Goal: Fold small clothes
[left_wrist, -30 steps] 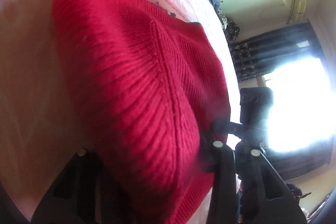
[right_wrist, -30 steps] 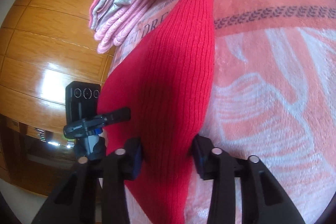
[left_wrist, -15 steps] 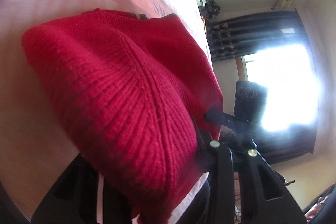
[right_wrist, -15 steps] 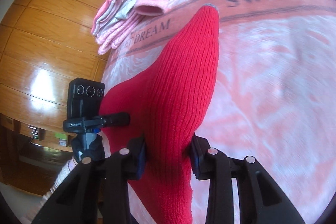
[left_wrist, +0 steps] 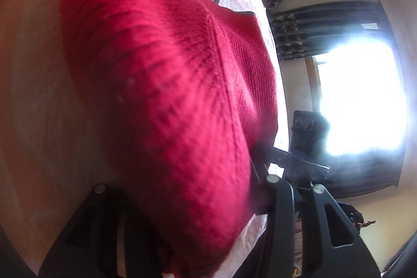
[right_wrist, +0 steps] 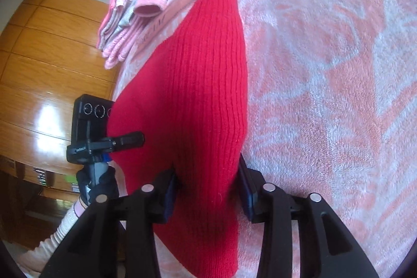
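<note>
Right tool (right_wrist: 207, 189) pinches the red knit garment (right_wrist: 192, 95) over the pink blanket (right_wrist: 325, 95). Left tool (left_wrist: 182, 202) grips it too; its left finger and the knit's near end are blurred.

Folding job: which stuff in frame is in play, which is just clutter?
In play:
red knit, also
left gripper, shut on the knit
right gripper, shut on the knit
blanket under it

Lying about:
pink clothes pile
curtains
wood panels
</note>
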Motion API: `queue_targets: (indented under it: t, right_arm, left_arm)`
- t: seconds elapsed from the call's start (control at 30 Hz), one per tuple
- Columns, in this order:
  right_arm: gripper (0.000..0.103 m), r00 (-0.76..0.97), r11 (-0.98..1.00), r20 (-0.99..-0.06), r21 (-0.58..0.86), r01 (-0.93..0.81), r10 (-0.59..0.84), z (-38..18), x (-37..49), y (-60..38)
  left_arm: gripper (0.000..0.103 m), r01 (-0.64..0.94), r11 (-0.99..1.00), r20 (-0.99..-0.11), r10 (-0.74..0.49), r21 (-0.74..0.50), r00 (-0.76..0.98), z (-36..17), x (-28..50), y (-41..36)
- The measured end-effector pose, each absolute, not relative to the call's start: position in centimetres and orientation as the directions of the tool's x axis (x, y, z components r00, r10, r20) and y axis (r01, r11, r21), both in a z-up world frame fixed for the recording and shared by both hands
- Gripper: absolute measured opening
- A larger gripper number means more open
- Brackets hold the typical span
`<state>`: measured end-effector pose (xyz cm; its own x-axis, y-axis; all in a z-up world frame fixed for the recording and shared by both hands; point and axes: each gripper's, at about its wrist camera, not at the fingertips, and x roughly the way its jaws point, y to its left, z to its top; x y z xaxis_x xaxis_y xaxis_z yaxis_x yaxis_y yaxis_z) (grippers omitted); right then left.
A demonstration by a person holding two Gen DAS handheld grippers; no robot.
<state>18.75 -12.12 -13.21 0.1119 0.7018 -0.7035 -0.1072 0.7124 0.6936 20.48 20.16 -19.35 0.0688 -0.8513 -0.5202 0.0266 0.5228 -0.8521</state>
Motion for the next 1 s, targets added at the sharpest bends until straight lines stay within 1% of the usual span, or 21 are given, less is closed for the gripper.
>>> queue_targets:
  t: [0.03,0.07,0.1,0.13,0.23,0.3,0.4,0.53,0.6,0.63,0.67,0.7,0.73,0.77,0.87,1.0]
  right_arm:
    - [0.049,0.118,0.719,-0.71,0.685,-0.115,0.695,-12.9,18.5,-12.1]
    - [0.054,0.121,0.729,-0.719,0.673,-0.13,0.685,-12.5,18.1,-12.0]
    - [0.056,0.124,0.741,-0.731,0.655,-0.151,0.671,-12.0,17.5,-12.0]
    - [0.06,0.125,0.753,-0.745,0.635,-0.173,0.656,-11.6,16.9,-11.8]
    - [0.061,0.111,0.781,-0.78,0.585,-0.219,0.616,-11.1,14.9,-11.1]
    - [0.061,0.105,0.788,-0.789,0.574,-0.225,0.605,-11.1,14.0,-11.0]
    - [0.061,0.104,0.783,-0.783,0.584,-0.214,0.613,-11.4,12.9,-11.0]
    - [0.061,0.113,0.77,-0.764,0.612,-0.182,0.635,-11.6,12.3,-11.7]
    - [0.061,0.114,0.755,-0.747,0.637,-0.155,0.655,-11.8,12.2,-12.4]
    - [0.061,0.113,0.745,-0.737,0.652,-0.143,0.667,-11.9,12.1,-13.1]
    - [0.059,0.111,0.737,-0.729,0.662,-0.134,0.675,-11.9,12.1,-13.3]
    - [0.055,0.109,0.736,-0.728,0.665,-0.127,0.677,-12.0,12.1,-13.5]
    - [0.045,0.106,0.741,-0.734,0.66,-0.127,0.671,-12.1,12.0,-13.7]
    - [0.036,0.105,0.748,-0.741,0.652,-0.125,0.663,-12.2,12.0,-13.9]
    - [0.025,0.117,0.74,-0.731,0.664,-0.105,0.673,-12.3,11.6,-14.4]
    - [0.023,0.132,0.76,-0.749,0.643,-0.093,0.649,-12.9,10.8,-14.5]
  left_arm:
    - [0.052,0.027,0.531,-0.528,-0.846,-0.847,0.069,-19.1,20.2,20.1]
    - [0.055,0.032,0.537,-0.534,-0.842,-0.843,0.075,-18.7,19.8,20.0]
    - [0.059,0.038,0.542,-0.538,-0.839,-0.839,0.085,-18.3,19.4,20.0]
    - [0.06,0.049,0.556,-0.551,-0.829,-0.829,0.095,-18.0,18.8,20.0]
    - [0.06,0.081,0.622,-0.611,-0.781,-0.779,0.129,-17.4,16.9,20.0]
    - [0.062,0.075,0.63,-0.616,-0.774,-0.773,0.145,-17.4,15.7,20.4]
    - [0.062,0.061,0.636,-0.62,-0.767,-0.769,0.164,-17.5,14.0,20.6]
    - [0.062,0.065,0.658,-0.639,-0.747,-0.75,0.182,-17.2,13.7,21.2]
    - [0.06,0.06,0.663,-0.644,-0.741,-0.746,0.193,-17.2,13.7,21.5]
    - [0.057,0.053,0.665,-0.645,-0.739,-0.745,0.194,-17.2,13.8,21.5]
    - [0.05,0.045,0.669,-0.651,-0.734,-0.742,0.194,-17.3,13.8,21.7]
    - [0.047,0.038,0.687,-0.67,-0.718,-0.726,0.188,-17.4,12.9,22.3]
    - [0.04,0.038,0.7,-0.683,-0.706,-0.714,0.187,-17.4,12.5,22.8]
    - [0.036,0.037,0.708,-0.691,-0.698,-0.705,0.187,-17.4,12.2,23.1]
    - [0.033,0.02,0.707,-0.692,-0.698,-0.707,0.182,-17.4,12.0,23.8]
    - [0.032,0.021,0.716,-0.7,-0.689,-0.698,0.188,-17.3,11.8,23.9]
